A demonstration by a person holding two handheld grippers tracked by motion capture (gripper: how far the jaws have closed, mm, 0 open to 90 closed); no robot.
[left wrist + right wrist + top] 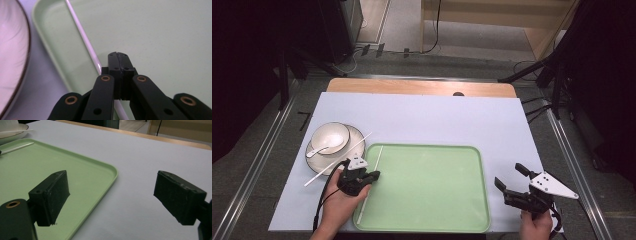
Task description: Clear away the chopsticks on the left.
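Pressing its two jaws flat together with nothing between them, our left gripper [119, 55] hangs low over the near-left part of the green tray [472, 155], its tips just to the right of the white chopstick [82, 37] that lies along the tray's left inner wall. We judge that this chopstick is laid there so that the wall keeps it from rolling, and that the clenched jaws beside it are empty. In the high view the same gripper [373, 176] sits over the tray's left rim, the hand behind it. A second chopstick [339, 159] rests slantwise on the plate [357, 134] left of the tray, one end over the plate and the other on the white table cover [427, 117]; we take it as the next piece to carry across. The bowl [331, 136] stands on that plate with a white spoon [318, 150] leaning out of it. Our right gripper [510, 180], jaws spread wide and holding nothing, waits over the cover just off the tray's right edge, near enough to steady the tray if it slides
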